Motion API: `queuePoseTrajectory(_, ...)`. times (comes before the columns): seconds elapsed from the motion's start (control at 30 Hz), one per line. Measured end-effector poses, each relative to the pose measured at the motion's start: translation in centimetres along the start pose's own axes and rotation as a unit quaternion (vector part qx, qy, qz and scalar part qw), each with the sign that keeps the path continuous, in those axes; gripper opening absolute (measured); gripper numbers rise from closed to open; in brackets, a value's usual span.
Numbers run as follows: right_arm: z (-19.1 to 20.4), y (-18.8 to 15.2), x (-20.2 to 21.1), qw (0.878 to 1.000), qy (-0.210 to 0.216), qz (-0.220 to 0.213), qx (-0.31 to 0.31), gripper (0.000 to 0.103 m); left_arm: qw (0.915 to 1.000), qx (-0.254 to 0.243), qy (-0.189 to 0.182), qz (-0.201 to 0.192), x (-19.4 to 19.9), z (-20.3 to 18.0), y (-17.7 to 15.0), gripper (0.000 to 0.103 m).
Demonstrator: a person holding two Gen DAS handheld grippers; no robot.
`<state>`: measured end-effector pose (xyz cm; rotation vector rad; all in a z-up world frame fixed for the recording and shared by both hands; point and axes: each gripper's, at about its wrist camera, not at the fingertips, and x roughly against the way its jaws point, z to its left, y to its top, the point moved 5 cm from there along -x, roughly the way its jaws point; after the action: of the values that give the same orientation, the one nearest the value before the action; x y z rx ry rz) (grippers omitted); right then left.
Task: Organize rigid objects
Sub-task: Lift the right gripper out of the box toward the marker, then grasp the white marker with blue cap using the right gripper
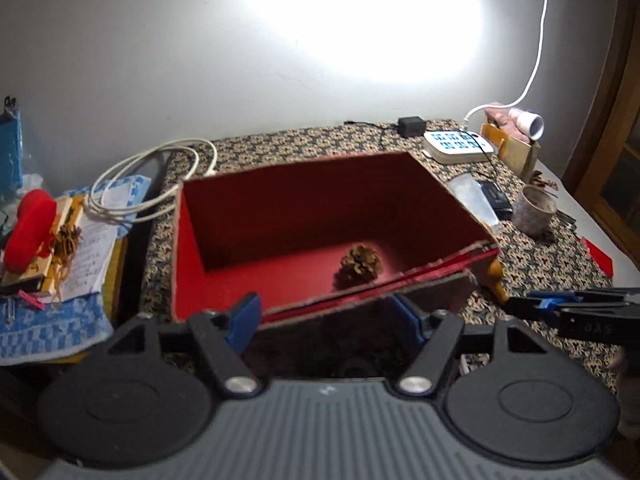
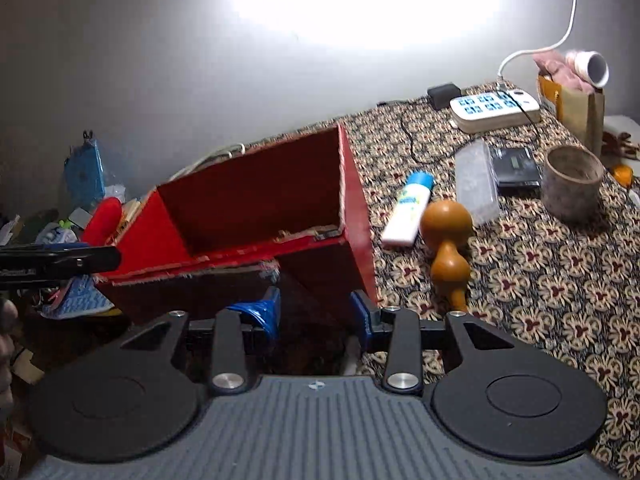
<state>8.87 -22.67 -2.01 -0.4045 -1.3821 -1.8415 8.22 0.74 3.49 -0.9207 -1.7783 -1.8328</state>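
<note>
My left gripper (image 1: 324, 316) has its jaws spread wide with nothing between them, and its blue fingers (image 1: 245, 316) sit on either side of the near wall of the red box (image 1: 280, 216). That wall's rim is ragged and doubled, with a loose red strip running along it. My right gripper (image 2: 316, 312) is also open and holds nothing; its fingers (image 2: 362, 312) straddle the box's near right corner, and the left one has a scrap of blue film on it.

The box is open-topped, and inside it a single pine cone (image 1: 360, 262) lies on the red floor close to the near wall, just ahead of my left jaws. The rest of the floor is bare, so there is room in there.

To the right of the box, on the patterned counter (image 2: 540, 280), a wooden gourd (image 2: 446, 236) lies just beside my right gripper's right finger, its stem pointing toward me. A white tube with a blue cap (image 2: 408, 210) lies touching or nearly touching the gourd's far bulb, between it and the box's side. Beyond these are a clear plastic case (image 2: 476, 184), a dark device (image 2: 516, 166), a stone-grey cup (image 2: 572, 188) and a white power strip (image 2: 494, 110) with its cables.

Left of the box the counter edge drops to a cluttered pile: a red cloth thing (image 1: 30, 228), papers (image 1: 90, 256) and a coiled white cable (image 1: 152, 184).
</note>
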Motion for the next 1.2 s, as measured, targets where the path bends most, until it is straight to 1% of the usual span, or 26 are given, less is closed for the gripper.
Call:
queuePoseTrajectory(0.07,-0.9,-1.1,-0.5,1.0,0.0,0.025,-0.015,0.022,0.9997,0.003,-0.01,0.021,-0.5,-0.8,-1.7,0.071)
queuePoseTrajectory(0.13,-1.6,-1.9,-1.0,0.998,0.012,0.044,-0.033,0.021,0.9986,0.012,-0.032,0.04,-1.1,-2.0,-3.2,0.071)
queuePoseTrajectory(0.2,-2.0,-2.9,-1.5,0.997,0.018,0.06,-0.042,0.02,0.9978,0.016,-0.046,0.045,-1.3,-3.3,-4.4,0.071)
queuePoseTrajectory(0.27,-2.1,-3.5,-1.7,0.997,0.022,0.07,-0.031,0.02,0.9967,0.024,-0.063,0.046,-1.8,-4.7,-5.2,0.073)
queuePoseTrajectory(0.37,-2.4,-4.3,-2.0,0.996,0.034,0.078,-0.013,0.02,0.9909,0.037,-0.109,0.07,-3.1,-6.9,-6.9,0.076)
queuePoseTrajectory(0.47,-3.2,-4.9,-2.4,0.995,0.046,0.093,-0.012,0.019,0.9827,0.056,-0.151,0.092,-4.4,-8.9,-8.2,0.08)
queuePoseTrajectory(0.5,-3.6,-5.0,-2.5,0.994,0.047,0.097,-0.014,0.019,0.9813,0.058,-0.157,0.096,-4.9,-9.6,-8.6,0.082)
queuePoseTrajectory(0.57,-4.5,-5.2,-2.7,0.993,0.049,0.102,-0.024,0.019,0.9839,0.041,-0.147,0.094,-5.5,-10.9,-9.2,0.082)
queuePoseTrajectory(0.63,-5.4,-5.3,-2.9,0.992,0.055,0.107,-0.039,0.019,0.99,0.019,-0.109,0.087,-6.1,-12.0,-9.4,0.081)
queuePoseTrajectory(0.7,-6.3,-5.4,-3.0,0.991,0.058,0.111,-0.053,0.018,0.9909,0.012,-0.103,0.085,-6.7,-12.8,-9.6,0.08)
queuePoseTrajectory(0.77,-7.0,-5.5,-3.2,0.99,0.059,0.114,-0.063,0.018,0.9897,0.02,-0.11,0.089,-7.2,-13.2,-9.6,0.073)
queuePoseTrajectory(0.83,-7.6,-5.5,-3.3,0.989,0.064,0.113,-0.075,0.017,0.9883,0.024,-0.112,0.101,-8.0,-13.5,-9.7,0.059)
queuePoseTrajectory(0.87,-7.8,-5.4,-3.3,0.988,0.067,0.112,-0.08,0.017,0.9874,0.025,-0.113,0.108,-8.6,-13.7,-9.8,0.055)
queuePoseTrajectory(0.9,-7.9,-5.4,-3.4,0.988,0.07,0.111,-0.084,0.017,0.9864,0.027,-0.116,0.113,-9.0,-13.9,-9.9,0.049)
queuePoseTrajectory(0.93,-8.0,-5.3,-3.4,0.987,0.072,0.111,-0.086,0.016,0.9857,0.028,-0.118,0.117,-9.4,-14.1,-10.0,0.048)
queuePoseTrajectory(1.07,-7.8,-5.0,-4.0,0.988,0.073,0.11,-0.081,0.016,0.9866,0.012,-0.113,0.117,-10.2,-15.0,-10.2,0.047)
queuePoseTrajectory(1.2,-7.1,-4.8,-4.8,0.987,0.08,0.112,-0.078,0.015,0.9859,0.005,-0.112,0.124,-11.2,-14.9,-10.4,0.047)
